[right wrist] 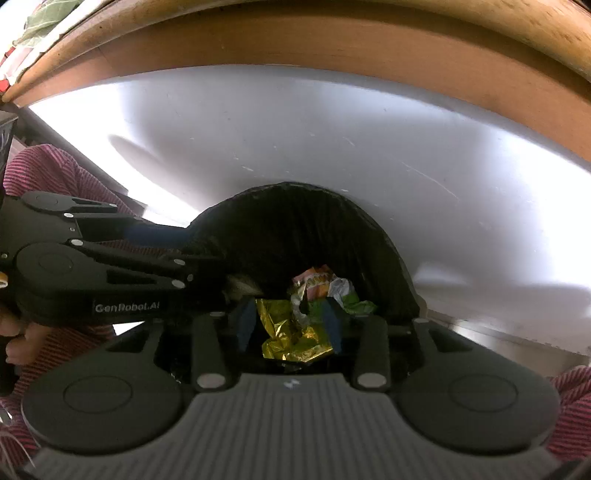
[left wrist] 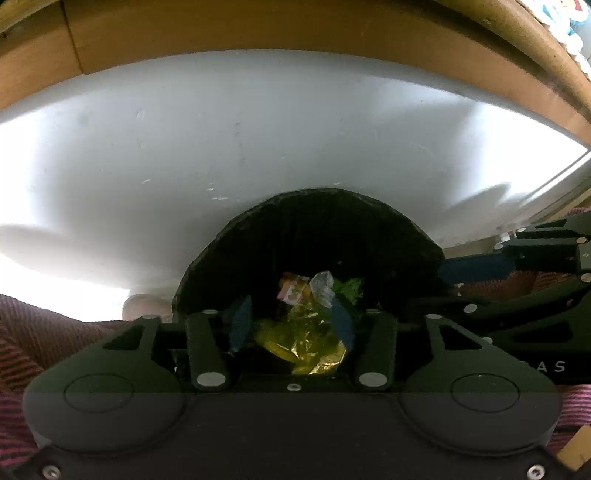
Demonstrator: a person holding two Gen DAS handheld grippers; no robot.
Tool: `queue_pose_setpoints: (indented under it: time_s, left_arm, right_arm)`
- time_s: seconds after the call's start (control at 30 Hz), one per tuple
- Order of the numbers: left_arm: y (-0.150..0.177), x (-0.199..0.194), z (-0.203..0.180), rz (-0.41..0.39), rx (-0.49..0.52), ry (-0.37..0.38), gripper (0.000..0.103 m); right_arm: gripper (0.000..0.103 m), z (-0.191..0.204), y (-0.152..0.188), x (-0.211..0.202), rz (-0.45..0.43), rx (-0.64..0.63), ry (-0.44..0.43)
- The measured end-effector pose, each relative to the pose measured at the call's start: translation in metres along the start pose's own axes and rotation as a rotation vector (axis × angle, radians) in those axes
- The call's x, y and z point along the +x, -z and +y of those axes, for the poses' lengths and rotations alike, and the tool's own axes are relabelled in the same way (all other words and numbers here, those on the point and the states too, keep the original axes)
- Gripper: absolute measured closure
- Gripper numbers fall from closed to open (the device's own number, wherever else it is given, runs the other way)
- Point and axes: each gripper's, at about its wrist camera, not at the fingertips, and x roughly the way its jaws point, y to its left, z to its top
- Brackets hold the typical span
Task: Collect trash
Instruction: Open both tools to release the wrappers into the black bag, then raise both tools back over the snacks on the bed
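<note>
A bin lined with a black bag (left wrist: 314,229) (right wrist: 295,221) stands below both grippers. Crumpled trash lies inside it: gold foil (left wrist: 303,343) (right wrist: 291,336), a pink wrapper (left wrist: 291,291) (right wrist: 316,286), a silver scrap (left wrist: 321,286) and a green scrap (left wrist: 349,288) (right wrist: 356,304). My left gripper (left wrist: 291,323) hangs over the bin mouth with its blue fingers apart, and the foil shows through the gap. My right gripper (right wrist: 290,321) hovers likewise, open. Each gripper also appears from the side in the other view, the right gripper (left wrist: 480,266) and the left gripper (right wrist: 155,232), reaching toward the rim.
The bin stands on a white surface (left wrist: 258,129) (right wrist: 332,129) bounded by a brown wooden edge (left wrist: 295,26) (right wrist: 332,40). Striped maroon clothing (left wrist: 37,332) (right wrist: 48,170) lies on both sides, and a hand (right wrist: 14,332) holds the left gripper.
</note>
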Motion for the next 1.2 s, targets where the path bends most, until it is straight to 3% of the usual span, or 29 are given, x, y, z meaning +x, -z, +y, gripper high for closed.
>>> queue_pose_setpoints:
  time_s: [0.17,0.47,0.53,0.63,0.73,1.03,1.1,1.2]
  left_arm:
    - [0.0,-0.002,-0.002,0.002,0.003,-0.01,0.041]
    - [-0.001,-0.015,-0.001,-0.016,0.005,-0.005,0.038]
    - [-0.003,-0.026,-0.003,-0.041,0.018,-0.004,0.038]
    - [-0.007,-0.053,-0.004,-0.112,0.04,0.016,0.03]
    - [-0.015,-0.087,0.0,-0.207,0.053,0.059,0.018]
    - [-0.063,-0.171,0.024,-0.514,0.05,0.091,0.009]
    - [-0.082,-0.185,0.03,-0.531,0.005,0.077,0.009]
    - [-0.101,-0.197,0.04,-0.577,-0.052,0.129,0.009]
  right_arm:
    - [0.04,0.0,0.0,-0.001,-0.003,0.0,0.001]
    - [0.033,0.003,-0.001,-0.011,-0.014,-0.011,0.012]
    - [0.028,0.005,-0.002,-0.018,-0.023,-0.017,0.004]
    - [0.015,0.004,-0.007,-0.039,-0.067,-0.033,-0.041]
    - [0.012,0.003,-0.015,-0.067,-0.124,-0.063,-0.064]
    - [0.004,-0.003,-0.056,-0.141,-0.366,-0.122,-0.052]
    - [0.003,-0.007,-0.068,-0.148,-0.408,-0.112,-0.037]
    - [0.003,-0.016,-0.085,-0.159,-0.465,-0.089,-0.034]
